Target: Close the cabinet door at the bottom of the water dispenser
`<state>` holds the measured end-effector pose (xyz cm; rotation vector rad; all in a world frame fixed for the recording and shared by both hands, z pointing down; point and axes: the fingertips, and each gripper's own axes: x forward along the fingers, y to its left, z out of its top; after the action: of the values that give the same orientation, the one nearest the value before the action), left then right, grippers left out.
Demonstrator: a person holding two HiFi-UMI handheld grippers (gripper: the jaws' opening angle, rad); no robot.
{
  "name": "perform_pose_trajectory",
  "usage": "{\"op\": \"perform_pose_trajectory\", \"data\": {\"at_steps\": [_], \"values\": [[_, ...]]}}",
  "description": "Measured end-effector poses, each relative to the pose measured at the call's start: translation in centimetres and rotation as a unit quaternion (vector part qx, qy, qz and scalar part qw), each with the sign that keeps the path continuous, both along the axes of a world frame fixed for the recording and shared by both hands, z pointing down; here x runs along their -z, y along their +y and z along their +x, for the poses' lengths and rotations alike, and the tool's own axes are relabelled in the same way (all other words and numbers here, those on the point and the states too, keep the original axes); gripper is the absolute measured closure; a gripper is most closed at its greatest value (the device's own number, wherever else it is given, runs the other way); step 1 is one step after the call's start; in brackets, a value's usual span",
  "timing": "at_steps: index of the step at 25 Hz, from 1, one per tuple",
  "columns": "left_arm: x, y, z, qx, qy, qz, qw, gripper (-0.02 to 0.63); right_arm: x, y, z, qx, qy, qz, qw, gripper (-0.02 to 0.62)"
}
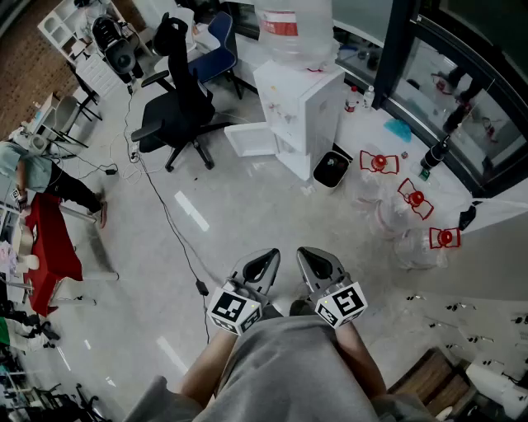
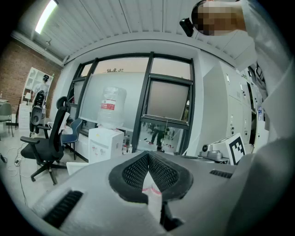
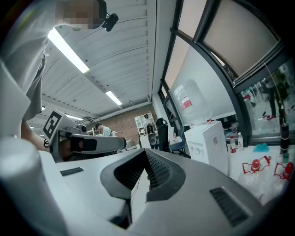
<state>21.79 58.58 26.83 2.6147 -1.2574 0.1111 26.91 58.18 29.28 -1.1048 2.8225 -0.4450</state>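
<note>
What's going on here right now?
A person stands well back from the water dispenser, holding the left claw and the right claw side by side close to the body. Both claws are shut with nothing between them. The cabinet door at the dispenser's base stands open, swung out toward the office chair. Nothing touches it yet.

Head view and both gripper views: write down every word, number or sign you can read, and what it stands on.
No text can be read in any view.
On the water bottle, the red label: too blurred to read.
On the water dispenser, the stickers: too small to read.
</note>
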Motion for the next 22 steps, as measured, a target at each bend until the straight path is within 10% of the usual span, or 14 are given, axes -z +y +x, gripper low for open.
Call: {"op": "perform_pose_trajectory", "data": {"at_steps": [22], "values": [[-1.1,-4.5,-3.8,0.043,-0.002,-0.037,0.9984,0.597,0.3,-4.0,-2.9,0.03,-0.024,-0.009,0.999,0.584]]}}
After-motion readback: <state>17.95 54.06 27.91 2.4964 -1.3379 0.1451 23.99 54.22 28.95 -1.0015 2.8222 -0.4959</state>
